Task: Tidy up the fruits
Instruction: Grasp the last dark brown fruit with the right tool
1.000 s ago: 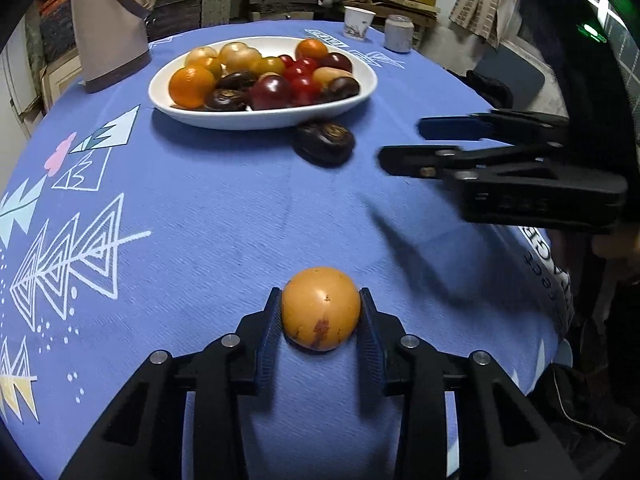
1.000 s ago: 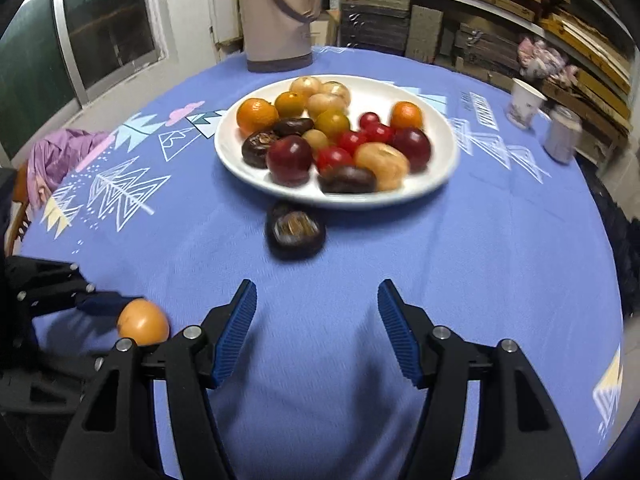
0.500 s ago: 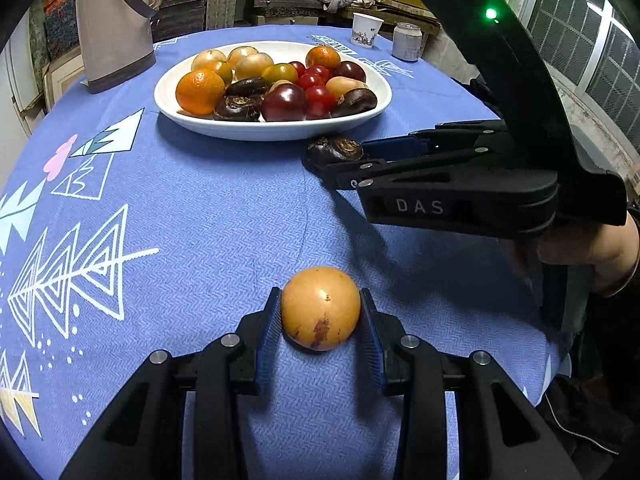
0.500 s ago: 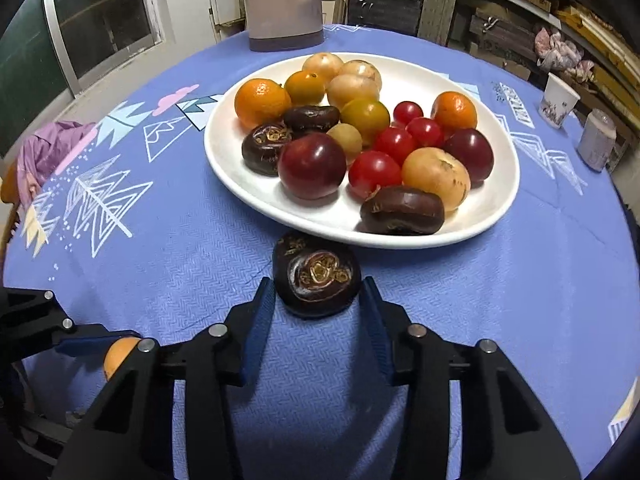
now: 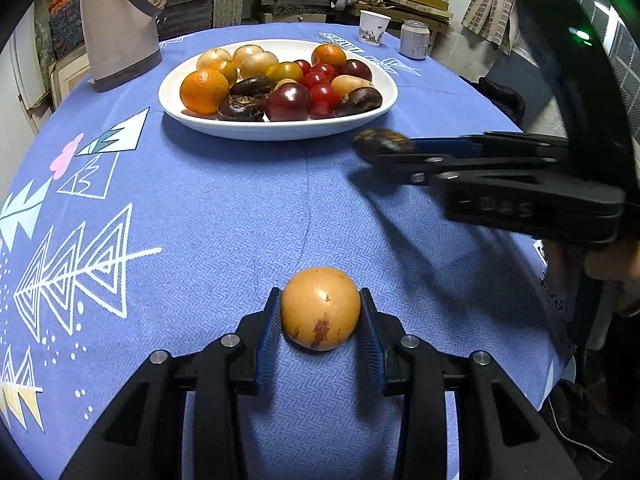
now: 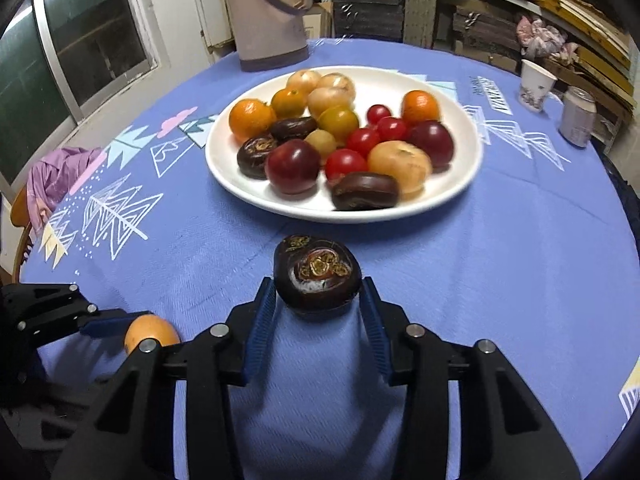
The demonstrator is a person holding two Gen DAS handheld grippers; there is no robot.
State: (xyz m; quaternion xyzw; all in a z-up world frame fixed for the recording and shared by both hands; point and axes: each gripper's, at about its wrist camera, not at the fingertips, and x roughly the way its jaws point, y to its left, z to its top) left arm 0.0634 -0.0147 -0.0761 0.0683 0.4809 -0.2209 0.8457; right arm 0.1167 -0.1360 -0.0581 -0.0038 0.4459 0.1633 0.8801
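Left hand-held gripper [image 5: 320,312]: clenched on a round yellow-orange fruit with a brown blemish [image 5: 320,308], blue pads pressing both sides; the fruit sits low, at or just above the blue patterned worktop [image 5: 240,208].
Right hand-held gripper [image 6: 318,300]: clenched on a dark brown, flattened glossy fruit with a tan scarred top [image 6: 316,274]; the pads bear on its lower flanks.
Dark fruit's long axis: it lies across the jaws, side to side, broad face tilted up toward the camera.
Key relation: the white oval ceramic plate [image 6: 472,168] lies straight ahead of the right hand-held gripper and close, its near rim just beyond the dark fruit; from the left hand-held gripper the same plate lies ahead and well apart.
Nearer hand: the right, by my reading; it should reach the plate first, with the yellow-orange fruit following.
Free space on the plate: bare white shows along the near and right rim.
Count, held fruit: two, one per hand-held gripper.
Count, plate: about seventeen pieces; roughly three oranges, five pale yellow rounds, two smaller yellow-green ones, four small red ones, two dark red plums, three dark brown fruits. The heap hides some, so the tally is approximate.
Beyond the plate: one tall beige jug [image 6: 268,12], one white paper cup [image 6: 536,84], one small pale can [image 6: 576,116].
Off the worktop's far left edge: a pink cloth [image 6: 60,172] on a chair.
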